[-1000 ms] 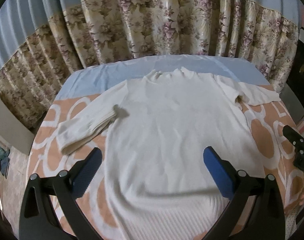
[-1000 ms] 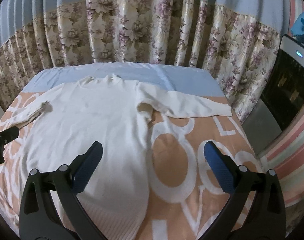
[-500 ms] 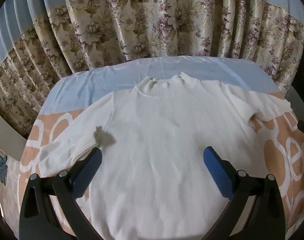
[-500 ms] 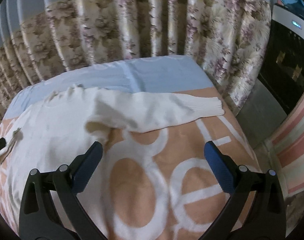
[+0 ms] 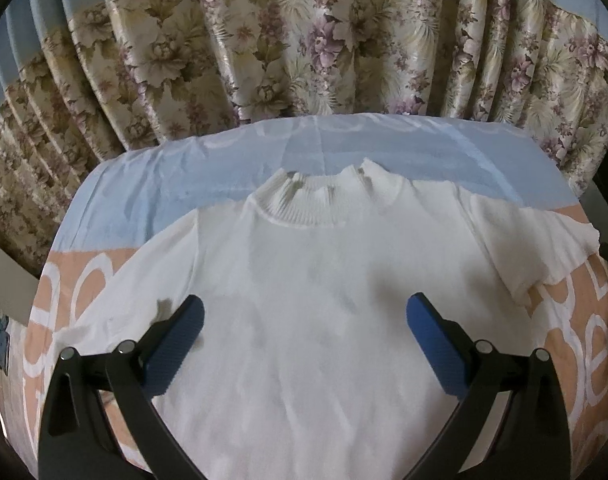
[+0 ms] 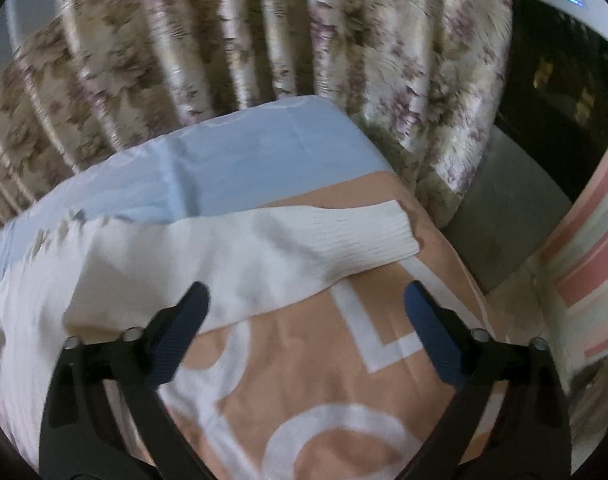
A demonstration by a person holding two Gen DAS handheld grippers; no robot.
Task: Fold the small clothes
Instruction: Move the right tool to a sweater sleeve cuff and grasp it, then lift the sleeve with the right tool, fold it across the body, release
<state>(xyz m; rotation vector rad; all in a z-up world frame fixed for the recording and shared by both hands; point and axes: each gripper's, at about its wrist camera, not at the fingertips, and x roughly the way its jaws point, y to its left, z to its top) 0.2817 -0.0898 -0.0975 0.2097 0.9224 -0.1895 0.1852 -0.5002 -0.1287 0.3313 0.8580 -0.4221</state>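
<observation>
Sweater point(image 5: 323, 300) front and centre, white knit, spread flat and face up on the bed cover point(image 5: 64, 288) with its peach ground and big white letters. Starting at the left: the left sleeve point(image 5: 124, 292) runs out across the peach print towards the bed's edge, and the left gripper point(image 5: 304, 320) hovers over the chest, jaws spread wide, blue pads well apart, nothing between them but the cloth lying below. Up the middle, the ribbed collar point(image 5: 307, 204) points at the pale blue strip of cover under the floral curtain point(image 5: 304, 40). Over to the right: the right sleeve point(image 6: 284, 248) stretches sideways, its ribbed cuff point(image 6: 367, 236) lying on the peach near the bed's far corner. The right gripper point(image 6: 304, 316) hangs just short of that sleeve, jaws wide but closing in, no cloth pinched; its left pad sits over the sleeve's lower edge, the right pad over bare cover. That view is blurred.
</observation>
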